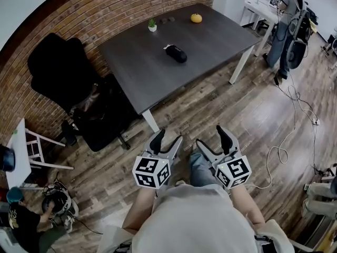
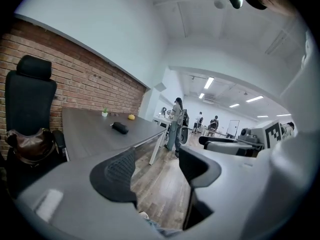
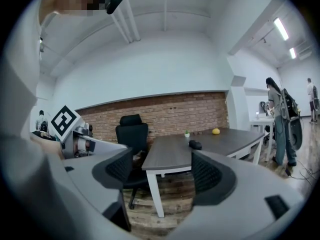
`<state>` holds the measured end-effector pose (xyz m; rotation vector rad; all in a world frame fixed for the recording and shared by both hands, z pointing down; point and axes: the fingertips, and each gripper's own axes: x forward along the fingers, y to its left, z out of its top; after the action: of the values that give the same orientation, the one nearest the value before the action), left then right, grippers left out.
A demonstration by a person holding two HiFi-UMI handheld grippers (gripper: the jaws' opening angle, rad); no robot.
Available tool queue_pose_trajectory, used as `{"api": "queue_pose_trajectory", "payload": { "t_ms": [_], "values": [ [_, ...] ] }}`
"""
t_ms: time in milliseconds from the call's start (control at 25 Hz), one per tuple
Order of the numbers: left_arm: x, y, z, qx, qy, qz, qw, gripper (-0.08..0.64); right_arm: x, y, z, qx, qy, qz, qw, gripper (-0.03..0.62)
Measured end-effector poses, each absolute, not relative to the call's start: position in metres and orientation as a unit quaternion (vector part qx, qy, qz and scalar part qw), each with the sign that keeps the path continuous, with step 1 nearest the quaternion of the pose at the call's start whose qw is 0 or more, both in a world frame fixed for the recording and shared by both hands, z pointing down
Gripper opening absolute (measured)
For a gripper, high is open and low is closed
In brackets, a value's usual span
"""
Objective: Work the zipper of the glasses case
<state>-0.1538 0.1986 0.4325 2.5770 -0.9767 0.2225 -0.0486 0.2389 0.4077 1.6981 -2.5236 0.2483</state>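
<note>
case: the black case (image 1: pixel 176 53) sits on the table (image 1: pixel 221 33), upper middle of the head view, well back from the near edge. It looks shut to me, but the zipper is too small to pick out from here.

axis: its long side runs from upper left down to lower right in the head view, so it lies slanted to you, not square-on.

direction: it's straight up the frame from both your grippers, well apart from them, with bare floor (image 1: pixel 274 120) and the near table edge in between.

nearer: neither is close. The left gripper (image 1: pixel 169 137) lines up almost directly under the case, while the right gripper (image 1: pixel 210 136) sits off to the right, so I'd say left has the slightly shorter reach.

left gripper: jaws apart, nothing between them but floor.

right gripper: jaws wide apart and empty too.

containers: the case is closed, so I can't tell what's inside. A small pot (image 1: pixel 152 28) at the far edge holds a green plant, and the orange fruit (image 1: pixel 196 18) sits loose on the table to its right.

next: you'll need to close the whole gap first, I reckon.
</note>
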Motion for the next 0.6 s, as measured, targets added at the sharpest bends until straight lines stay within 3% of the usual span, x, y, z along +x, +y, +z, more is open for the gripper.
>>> {"api": "queue_pose_trajectory", "payload": {
  "t_ms": [600],
  "values": [
    [-0.063, 0.024, 0.41, 0.898, -0.395, 0.047, 0.187, 0.273, 0.047, 0.059, 0.383, 0.513, -0.855, 0.05, 0.053, 0.341]
  ]
}}
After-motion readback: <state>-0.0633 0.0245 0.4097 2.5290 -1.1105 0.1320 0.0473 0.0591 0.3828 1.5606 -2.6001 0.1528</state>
